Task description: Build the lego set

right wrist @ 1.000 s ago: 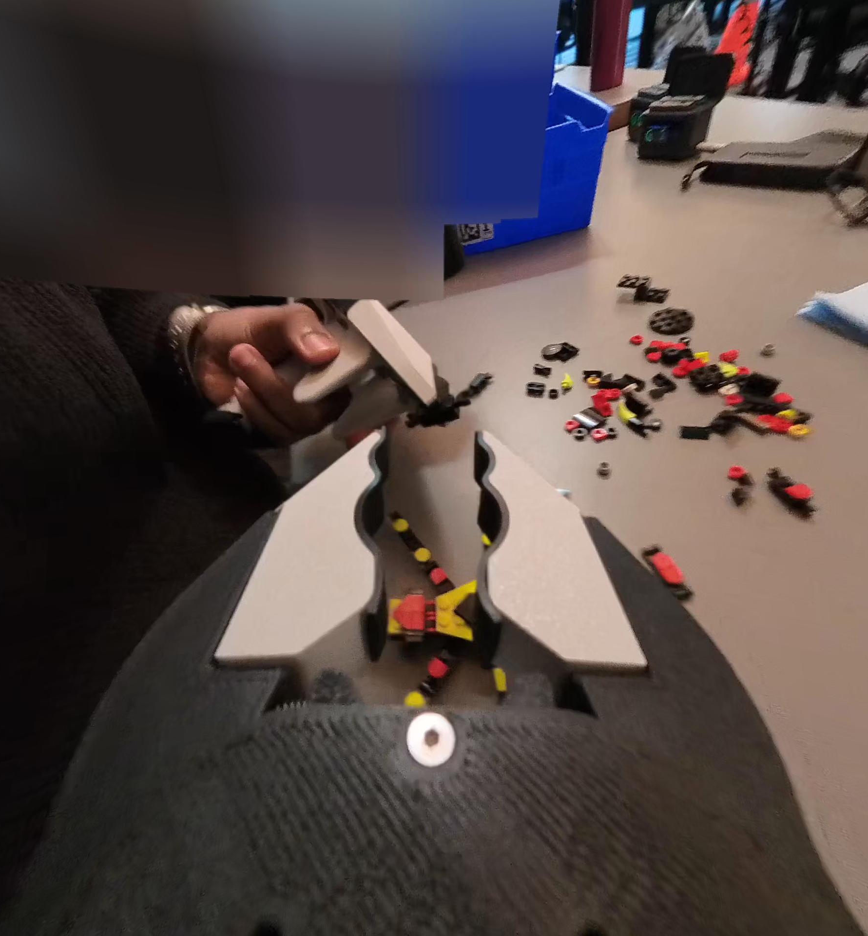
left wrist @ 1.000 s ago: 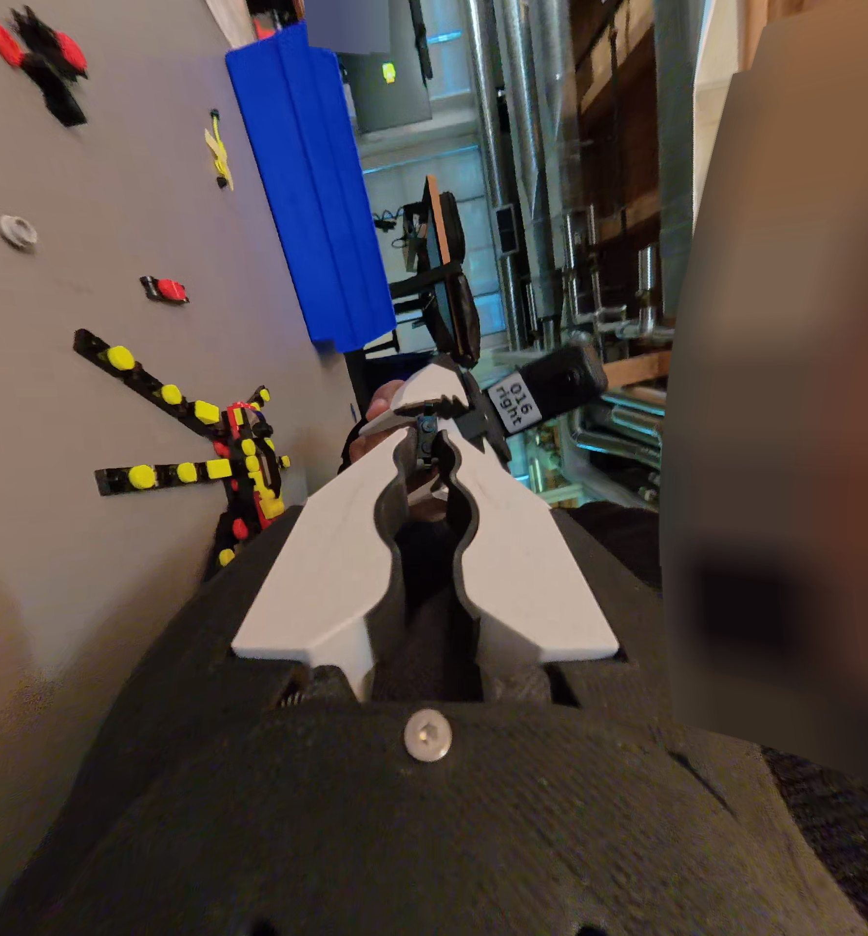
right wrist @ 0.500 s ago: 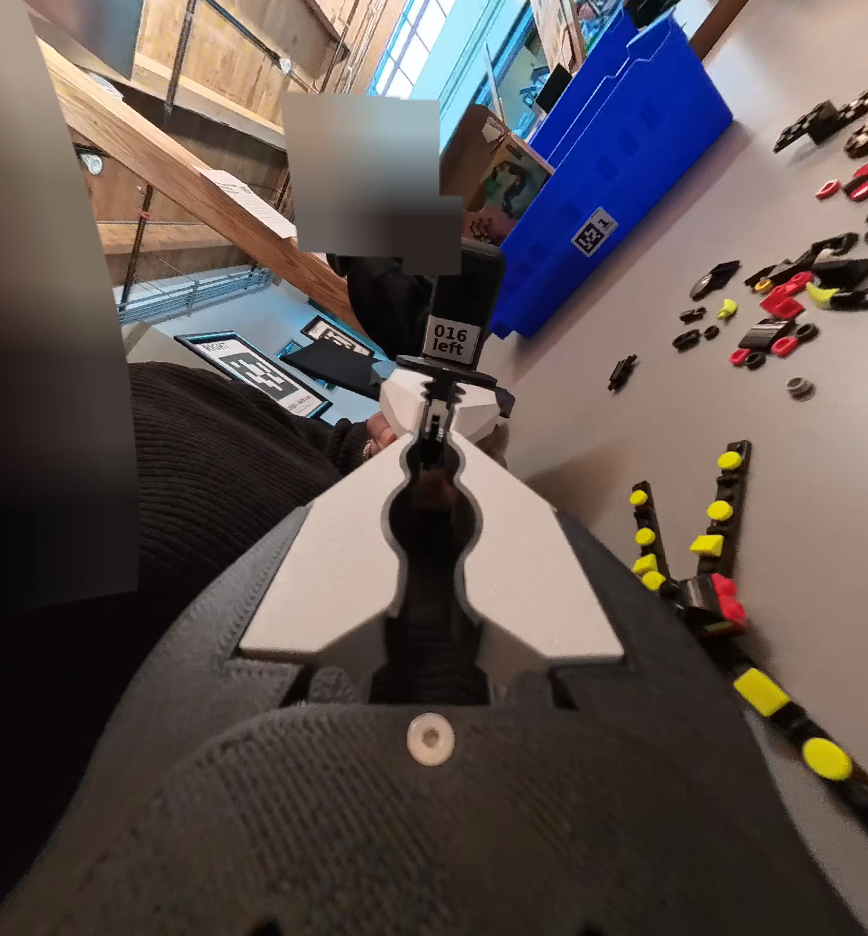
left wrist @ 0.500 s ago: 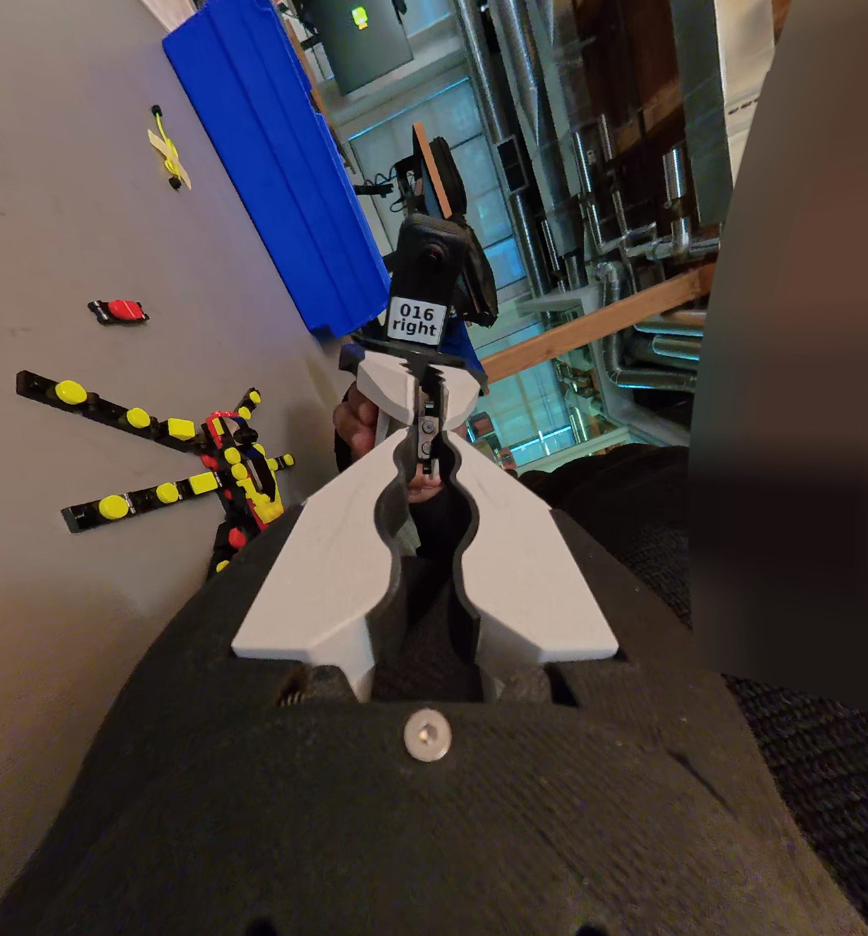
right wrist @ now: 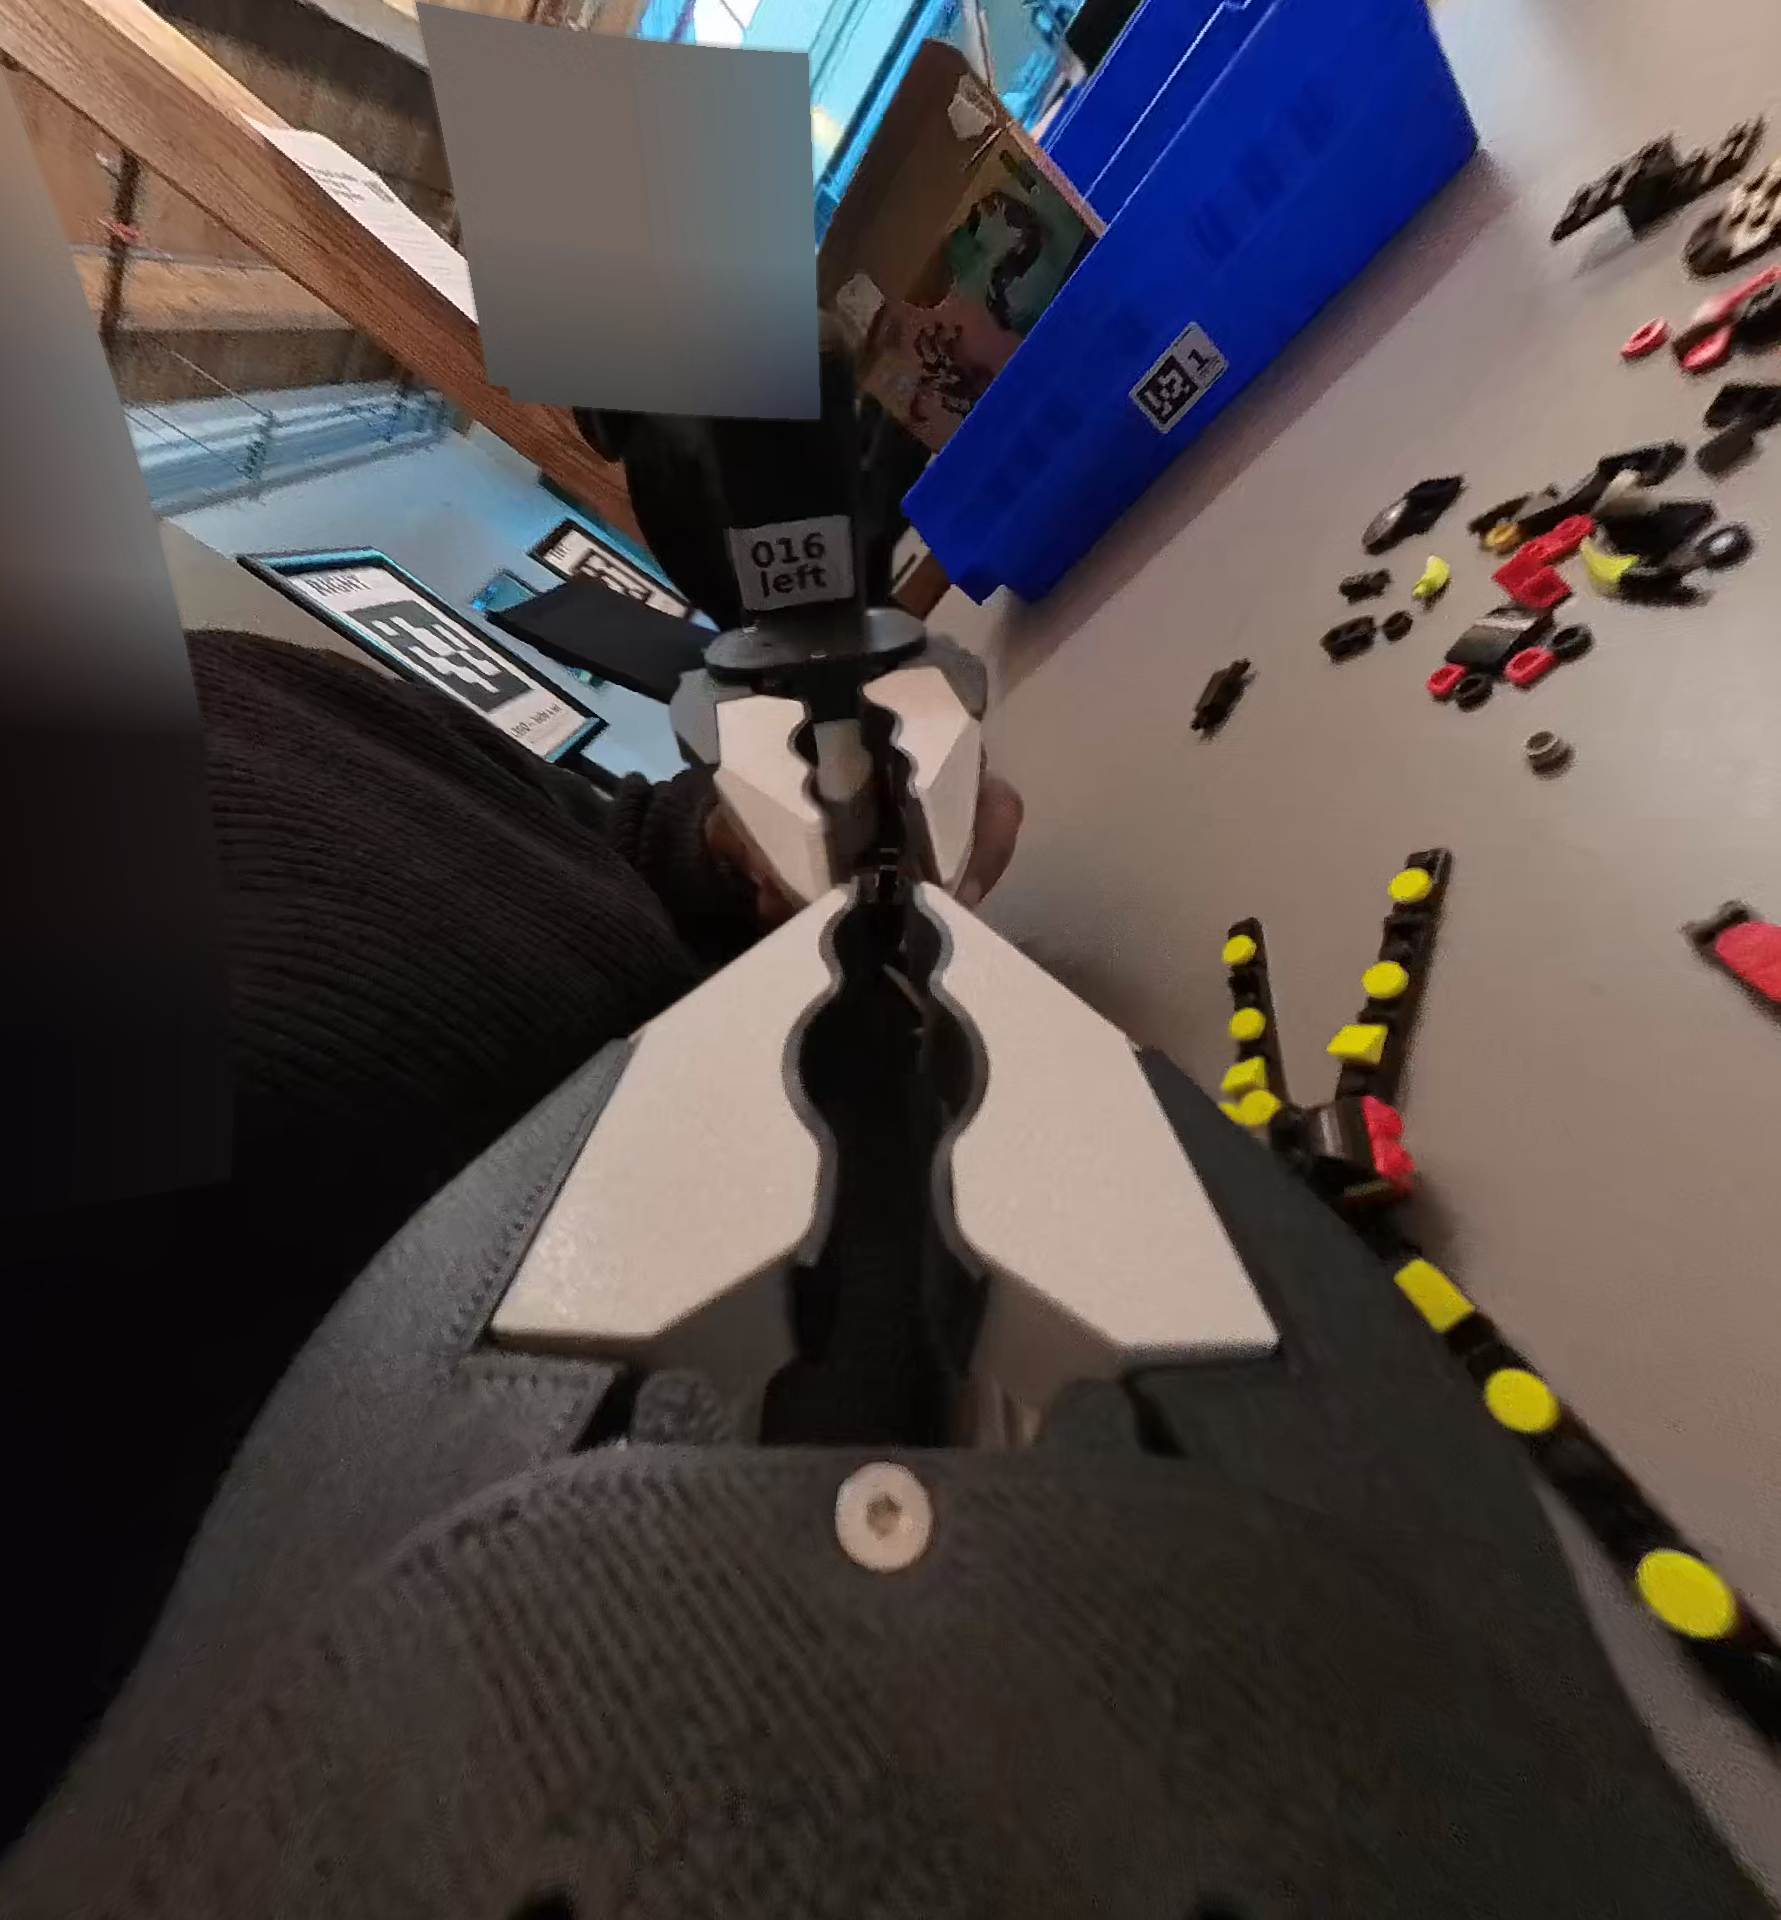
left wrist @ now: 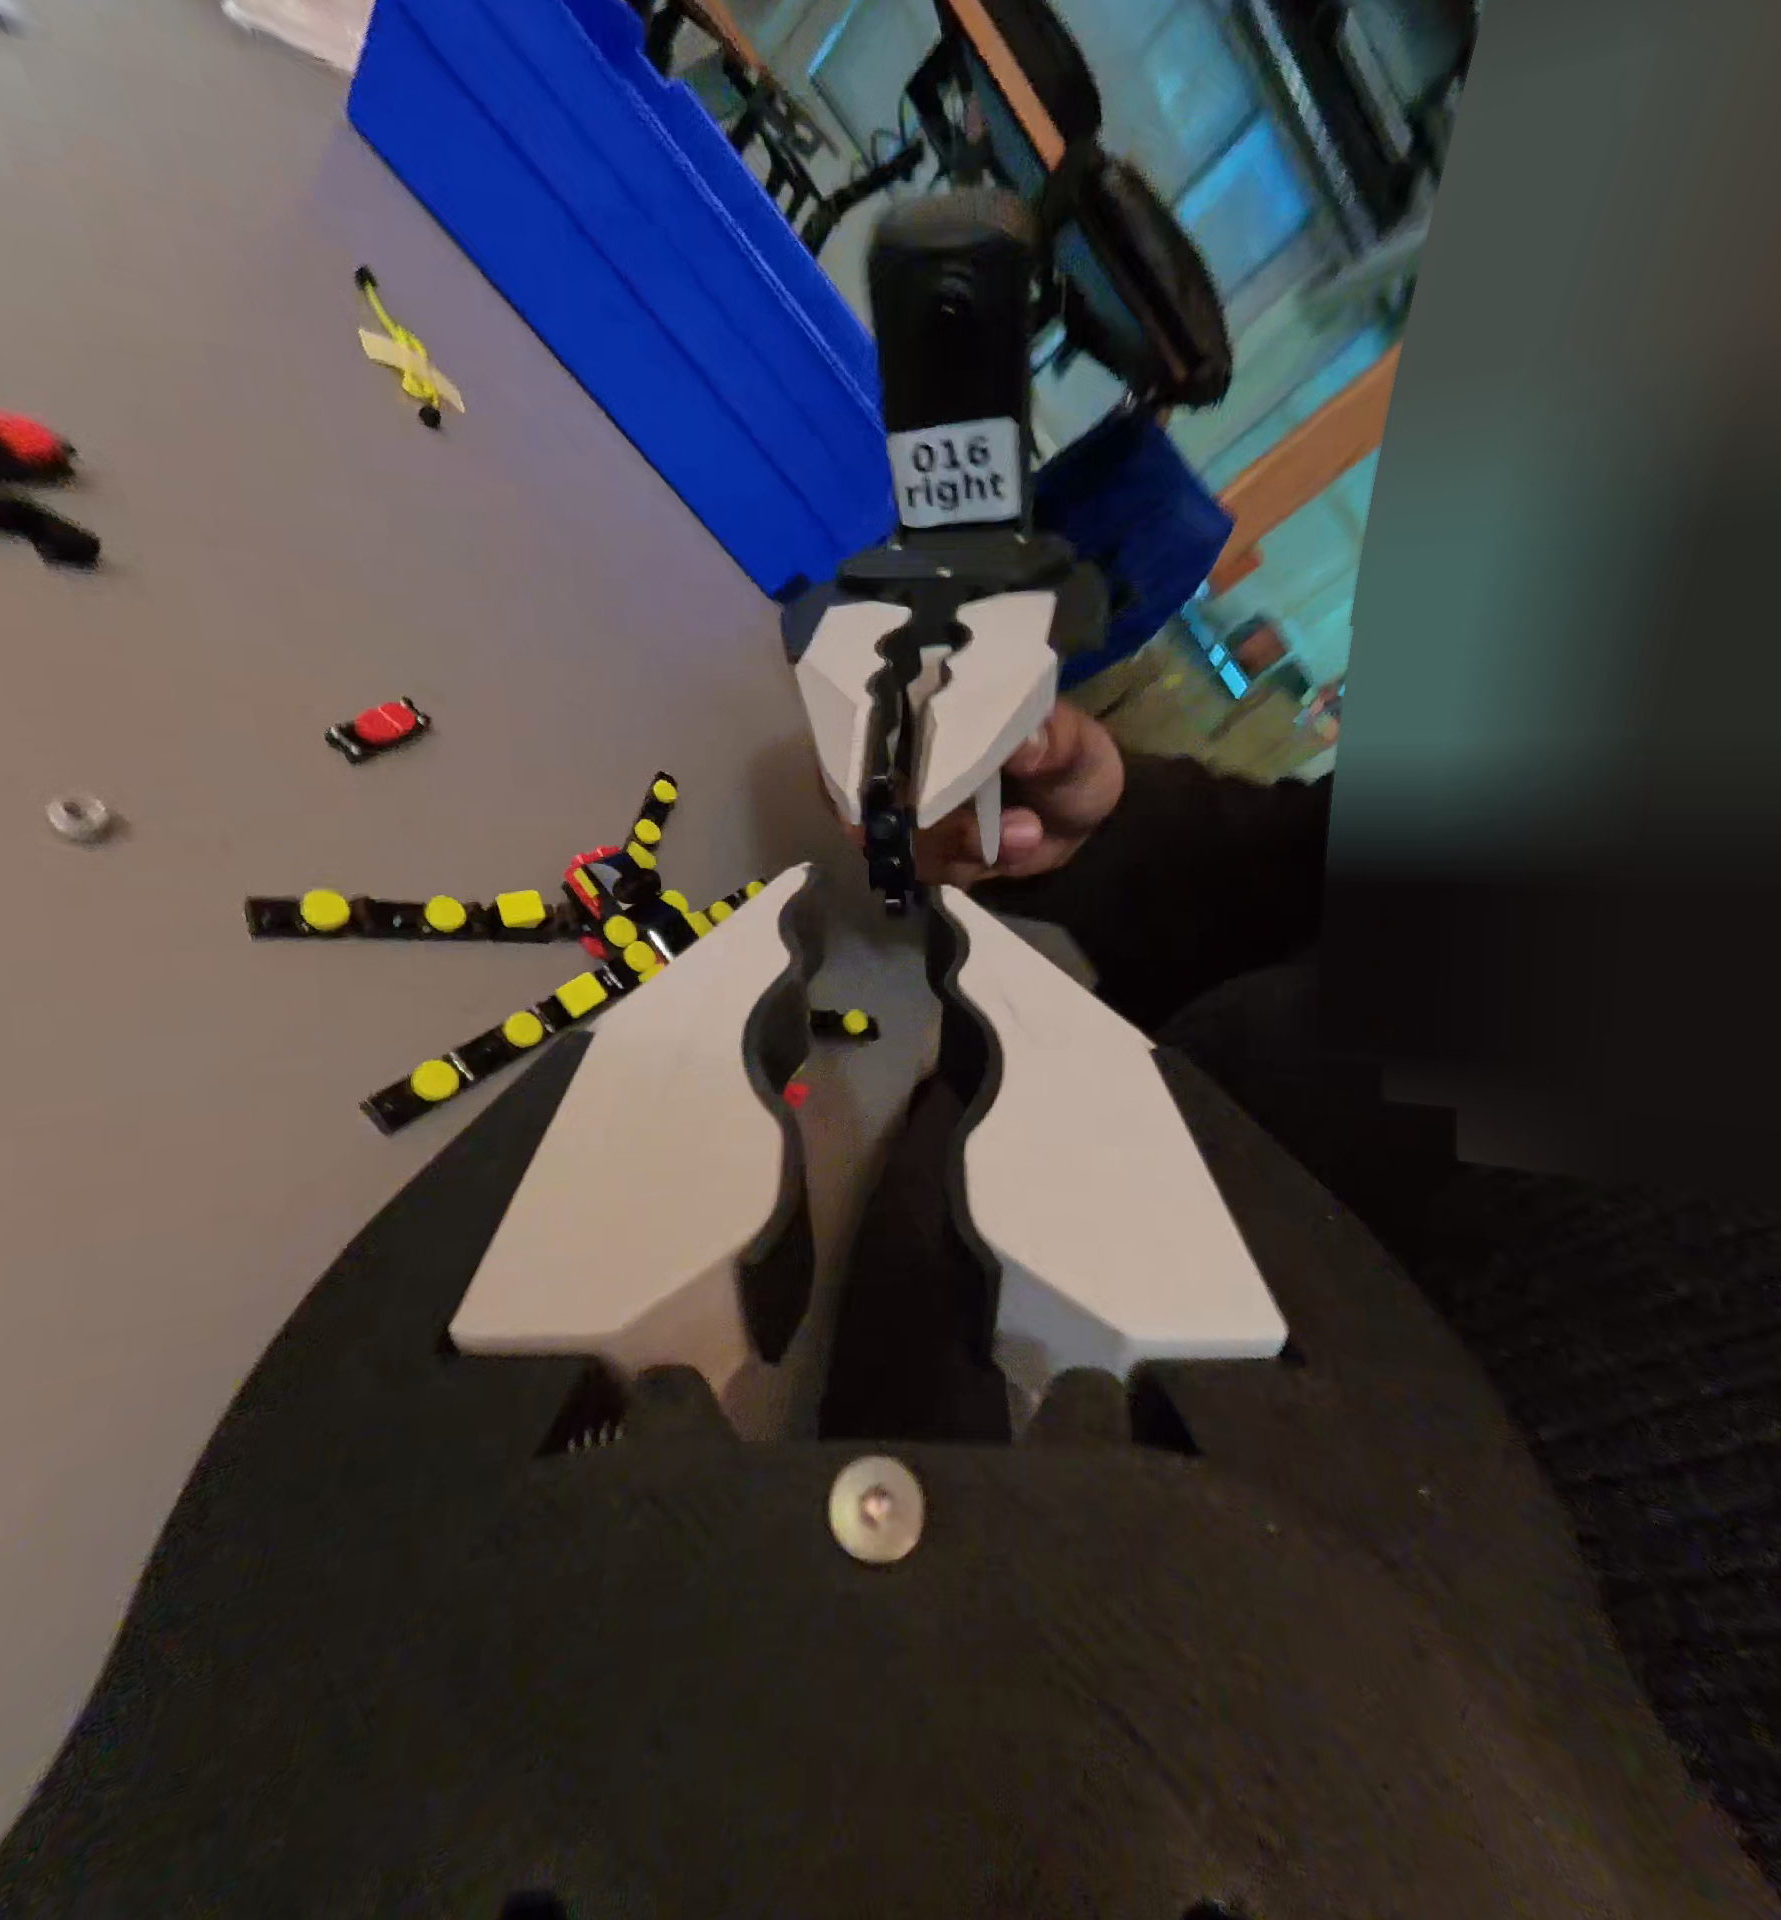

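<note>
My right gripper [right wrist: 881, 899] is shut on a small black lego piece [left wrist: 888, 844], held in the air above the grey table. It faces my left gripper [left wrist: 873, 883], which is open, its tips on either side of the piece's lower end. In the left wrist view the right gripper [left wrist: 891, 821] shows just ahead; in the right wrist view the left gripper [right wrist: 870, 831] shows just ahead. The part-built model [left wrist: 616, 914] of black arms with yellow studs and a red centre lies on the table, and it also shows in the right wrist view [right wrist: 1343, 1132].
A blue bin [left wrist: 637, 260] stands at the table's back, also in the right wrist view [right wrist: 1229, 312]. Several loose black, red and yellow pieces [right wrist: 1551, 582] lie scattered beyond the model. A red-and-black piece [left wrist: 379, 724] and a grey ring [left wrist: 81, 816] lie apart.
My left gripper has opened and let go of the black piece. The piece stays in the right gripper. Both grippers have tilted a little.
</note>
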{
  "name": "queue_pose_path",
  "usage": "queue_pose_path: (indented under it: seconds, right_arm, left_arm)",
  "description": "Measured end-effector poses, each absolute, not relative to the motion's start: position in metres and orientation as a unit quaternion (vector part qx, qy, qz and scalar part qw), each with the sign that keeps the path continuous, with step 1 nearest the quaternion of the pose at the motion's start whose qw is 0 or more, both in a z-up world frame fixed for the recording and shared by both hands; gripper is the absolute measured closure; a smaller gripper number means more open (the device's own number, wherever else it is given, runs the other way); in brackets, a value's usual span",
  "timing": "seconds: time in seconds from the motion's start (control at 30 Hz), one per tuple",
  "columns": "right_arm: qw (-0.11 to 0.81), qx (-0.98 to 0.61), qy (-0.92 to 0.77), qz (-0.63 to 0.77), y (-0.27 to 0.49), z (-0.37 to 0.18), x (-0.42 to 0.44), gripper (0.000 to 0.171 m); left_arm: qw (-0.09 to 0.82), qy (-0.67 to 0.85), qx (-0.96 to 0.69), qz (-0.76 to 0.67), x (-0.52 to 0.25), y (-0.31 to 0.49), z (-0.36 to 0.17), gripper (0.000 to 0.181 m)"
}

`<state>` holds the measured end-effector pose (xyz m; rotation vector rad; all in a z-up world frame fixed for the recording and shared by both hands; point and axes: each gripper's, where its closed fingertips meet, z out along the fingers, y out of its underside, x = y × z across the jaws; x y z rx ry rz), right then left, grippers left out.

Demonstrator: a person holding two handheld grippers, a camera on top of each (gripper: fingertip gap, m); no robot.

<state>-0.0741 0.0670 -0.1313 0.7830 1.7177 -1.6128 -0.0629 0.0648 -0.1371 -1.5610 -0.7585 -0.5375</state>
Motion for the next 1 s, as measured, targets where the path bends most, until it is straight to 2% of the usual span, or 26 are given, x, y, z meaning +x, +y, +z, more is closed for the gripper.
queue_pose_path:
  seconds: [0.13,0.27,0.37,0.43,0.5,0.6,0.77,0.87,1.0]
  right_arm:
    - [0.441,0.317,0.613,-0.574,0.068,-0.138,-0.061,0.166]
    - [0.485,0.312,0.601,-0.553,0.064,-0.14,-0.051,0.166]
    - [0.457,0.307,0.619,-0.56,0.066,-0.141,-0.054,0.166]
    - [0.418,0.294,0.634,-0.581,0.068,-0.136,-0.059,0.166]
    - [0.374,0.278,0.659,-0.59,0.069,-0.135,-0.062,0.166]
    - [0.321,0.251,0.693,-0.595,0.067,-0.135,-0.061,0.166]
    - [0.275,0.212,0.725,-0.595,0.062,-0.136,-0.054,0.165]
    - [0.238,0.197,0.753,-0.58,0.06,-0.144,-0.053,0.166]
    - [0.222,0.185,0.76,-0.582,0.059,-0.144,-0.052,0.166]
  left_arm:
    - [0.6,-0.245,-0.747,-0.147,-0.052,0.069,-0.142,0.144]
    - [0.573,-0.184,-0.795,-0.073,-0.042,0.074,-0.153,0.141]
    - [0.563,-0.17,-0.807,-0.051,-0.04,0.074,-0.158,0.147]
    - [0.557,-0.205,-0.799,-0.102,-0.041,0.073,-0.161,0.157]
    - [0.564,-0.244,-0.765,-0.194,-0.038,0.073,-0.156,0.152]
    - [0.604,-0.29,-0.693,-0.266,-0.048,0.068,-0.137,0.16]
    - [0.575,-0.286,-0.727,-0.244,-0.044,0.07,-0.151,0.162]
    - [0.565,-0.27,-0.747,-0.222,-0.041,0.072,-0.156,0.176]
    - [0.563,-0.264,-0.751,-0.221,-0.04,0.071,-0.157,0.177]
